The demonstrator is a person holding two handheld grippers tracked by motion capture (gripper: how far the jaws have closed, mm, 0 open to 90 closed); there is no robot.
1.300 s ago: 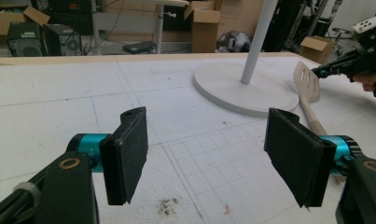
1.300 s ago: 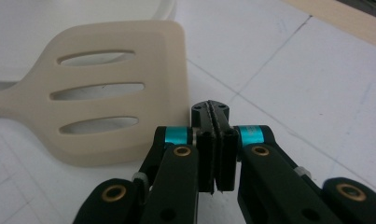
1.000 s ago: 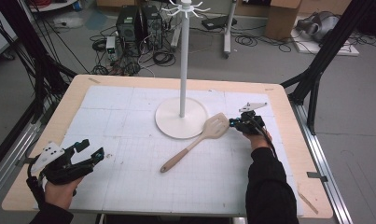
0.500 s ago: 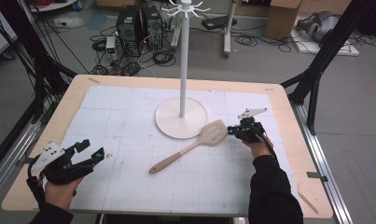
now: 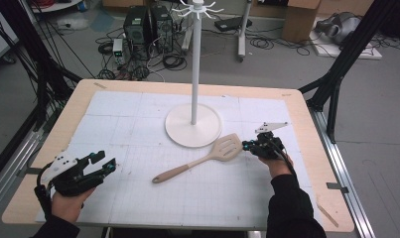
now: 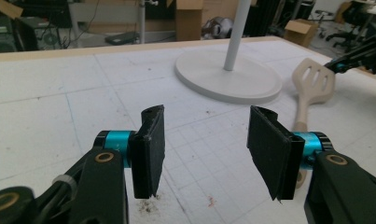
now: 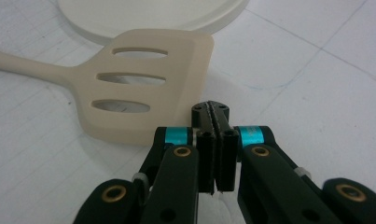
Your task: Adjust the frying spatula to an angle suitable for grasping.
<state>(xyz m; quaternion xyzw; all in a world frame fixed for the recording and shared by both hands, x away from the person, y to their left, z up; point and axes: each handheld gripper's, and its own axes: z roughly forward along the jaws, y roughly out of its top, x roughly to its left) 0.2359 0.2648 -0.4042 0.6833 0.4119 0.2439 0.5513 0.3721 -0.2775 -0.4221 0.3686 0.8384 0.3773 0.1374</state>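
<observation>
Right claw [image 7: 213, 140], pressed together and empty, sits at the slotted spatula [image 5: 207, 158]'s blade edge on the desk [image 5: 138, 218] beside the stand base [image 5: 193, 125], so nudge gently while the left claw [image 6: 204, 149], just narrowing around nothing, waits.

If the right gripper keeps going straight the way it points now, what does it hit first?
Most likely the slotted head of the spatula, lying just ahead of the shut right gripper; whether they already touch is unclear. Beyond that sits the stand's round white base.
</observation>
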